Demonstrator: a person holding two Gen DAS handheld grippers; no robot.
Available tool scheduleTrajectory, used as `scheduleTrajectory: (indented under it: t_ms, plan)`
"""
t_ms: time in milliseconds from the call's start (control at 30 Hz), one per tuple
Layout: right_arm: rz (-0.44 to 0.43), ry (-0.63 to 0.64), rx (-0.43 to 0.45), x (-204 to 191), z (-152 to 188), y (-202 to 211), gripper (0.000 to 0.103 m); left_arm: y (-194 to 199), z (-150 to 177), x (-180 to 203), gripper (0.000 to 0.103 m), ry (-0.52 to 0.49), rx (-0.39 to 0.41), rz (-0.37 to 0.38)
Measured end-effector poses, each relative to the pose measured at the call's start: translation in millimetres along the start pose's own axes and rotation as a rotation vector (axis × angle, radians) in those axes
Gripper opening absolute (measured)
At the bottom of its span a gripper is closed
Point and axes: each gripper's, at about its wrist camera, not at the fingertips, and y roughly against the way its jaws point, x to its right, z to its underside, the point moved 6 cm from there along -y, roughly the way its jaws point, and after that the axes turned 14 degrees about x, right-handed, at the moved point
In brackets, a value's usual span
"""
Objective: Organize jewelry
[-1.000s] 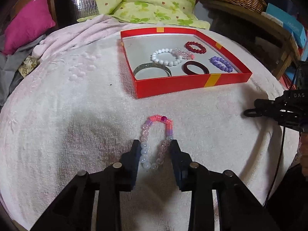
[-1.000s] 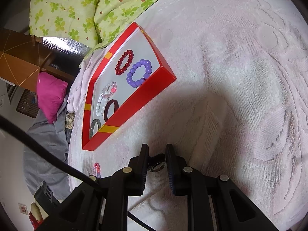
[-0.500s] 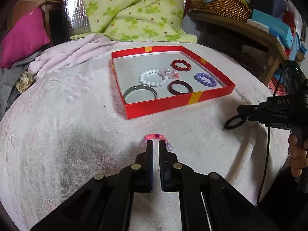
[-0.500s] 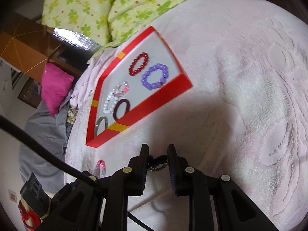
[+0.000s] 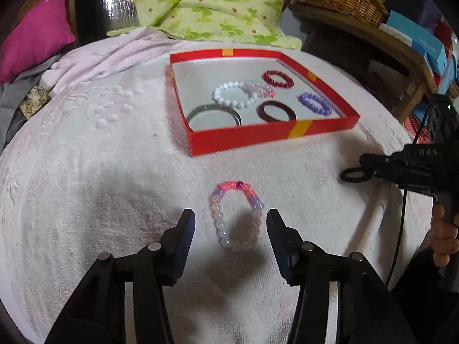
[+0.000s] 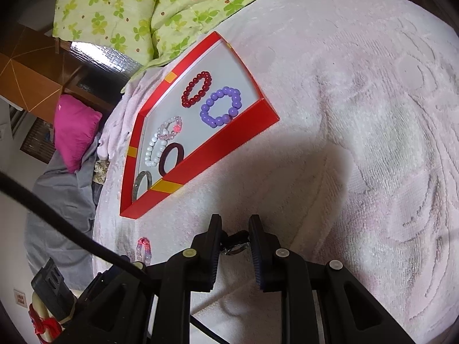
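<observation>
Bracelet (image 5: 235, 218) lies lengthwise, pink end toward the red tray (image 5: 272, 134), untouched between the opening left gripper (image 5: 231, 223) jaws; right gripper (image 6: 234, 239) pinches a dark ring (image 6: 235, 242)

tray: shallow red cardboard tray (image 5: 258, 139), yellow tape patches
in tray: round purple bead bracelet (image 6: 221, 107)
beside tray: quilt (image 5: 212, 3), lime green, clover print

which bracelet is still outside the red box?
The pink-to-clear beaded bracelet, lying on the towel between the opening left gripper fingers; the others sit inside the red box.
</observation>
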Motion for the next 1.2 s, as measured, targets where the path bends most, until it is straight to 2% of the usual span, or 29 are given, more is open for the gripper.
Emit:
scheduleTrajectory:
  t_ms: [133,167,200,233,300,467,700,1067,1200]
  plan:
    - [0.001,0.003,-0.005,1.8,1.0,1.8,0.023,-7.8,6.2,5.6,0.05,-0.029,-0.027,0.004]
    - [0.001,0.002,-0.005,2.0,1.3,2.5,0.023,-7.4,6.2,7.4,0.045,-0.04,-0.021,0.008]
    - [0.0,0.001,-0.006,2.5,1.3,3.0,0.023,-7.1,6.3,9.1,0.03,-0.046,-0.019,0.02]
    - [0.0,0.001,-0.006,2.1,1.6,3.4,0.023,-6.9,6.7,10.5,0.02,-0.048,-0.018,0.029]
    - [-0.002,0.005,-0.005,1.6,1.5,4.5,0.023,-6.0,7.5,13.5,0.015,-0.064,-0.015,0.041]
    - [-0.034,0.01,0.023,-4.3,-0.7,9.8,0.023,0.5,3.5,19.6,0.015,-0.09,0.017,0.061]
    - [-0.144,0.024,0.086,-23.1,-9.3,22.7,0.023,14.6,-12.5,18.7,0.015,-0.082,0.095,0.067]
    - [-0.245,0.095,0.169,-52.7,-15.9,37.9,0.023,42.5,-45.2,2.6,0.015,-0.05,0.237,-0.001]
    - [-0.266,0.138,0.217,-65.7,-19.6,43.5,0.023,47.3,-63.0,-0.1,0.015,-0.055,0.262,-0.037]
